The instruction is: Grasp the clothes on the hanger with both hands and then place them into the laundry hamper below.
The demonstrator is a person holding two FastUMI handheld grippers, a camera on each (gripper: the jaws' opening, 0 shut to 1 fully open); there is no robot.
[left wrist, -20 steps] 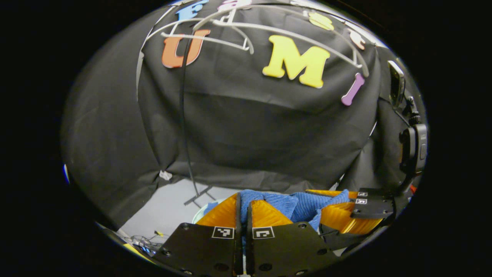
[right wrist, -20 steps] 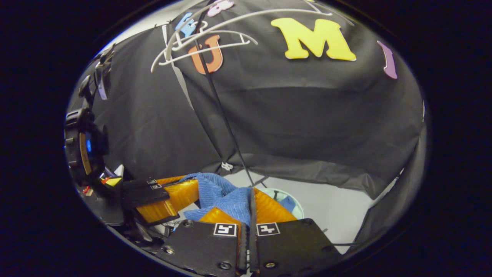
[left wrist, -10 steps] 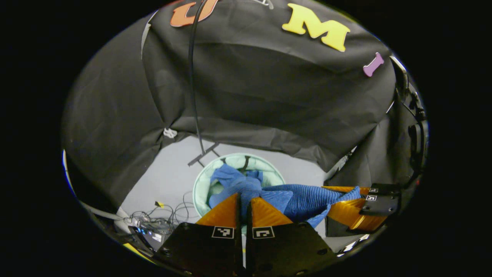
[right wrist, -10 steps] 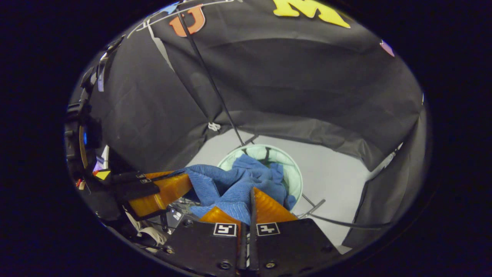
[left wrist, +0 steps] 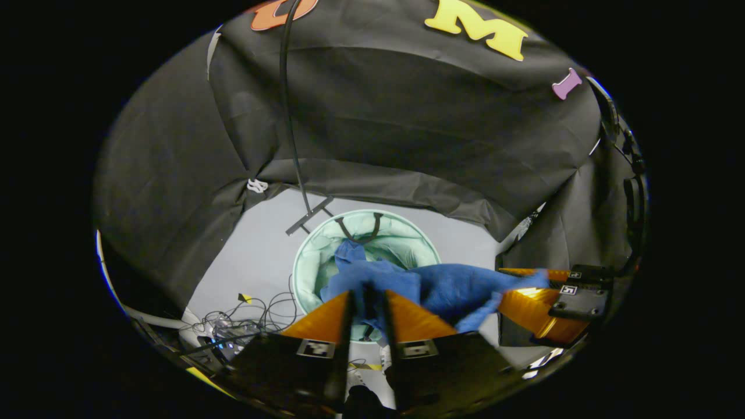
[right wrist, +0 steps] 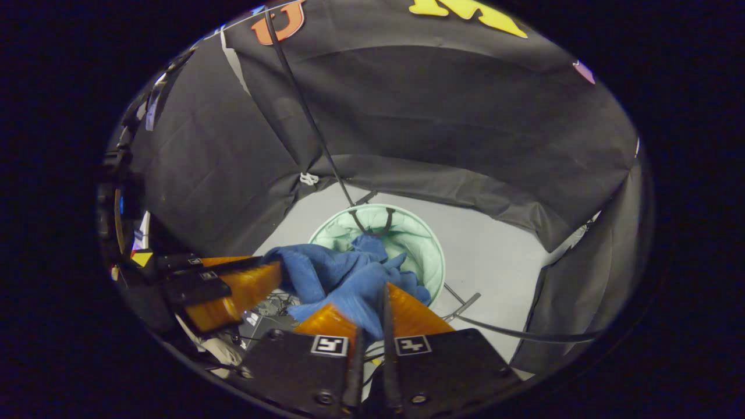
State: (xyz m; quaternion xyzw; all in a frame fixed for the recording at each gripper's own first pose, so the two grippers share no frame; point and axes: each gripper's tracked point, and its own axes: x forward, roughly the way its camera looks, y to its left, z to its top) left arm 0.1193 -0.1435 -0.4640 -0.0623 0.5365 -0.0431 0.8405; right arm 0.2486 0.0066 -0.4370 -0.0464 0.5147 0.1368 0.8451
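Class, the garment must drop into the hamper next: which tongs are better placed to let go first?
Left, narrowly: the left tongs stand parted, the blue garment trailing from them into the hamper straight ahead. The right tongs sit off to the hamper's side.

clothes: blue knit, bunched, hanging over hamper, lower end inside | laundry hamper: pale green, round, open, upright on floor

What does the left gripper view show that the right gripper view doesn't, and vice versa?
Left gripper view: the right gripper off to one side, and a small yellow tag on the floor. Right gripper view: the left gripper, and a dark rod lying across the floor. Both: the blue garment held above the green hamper.
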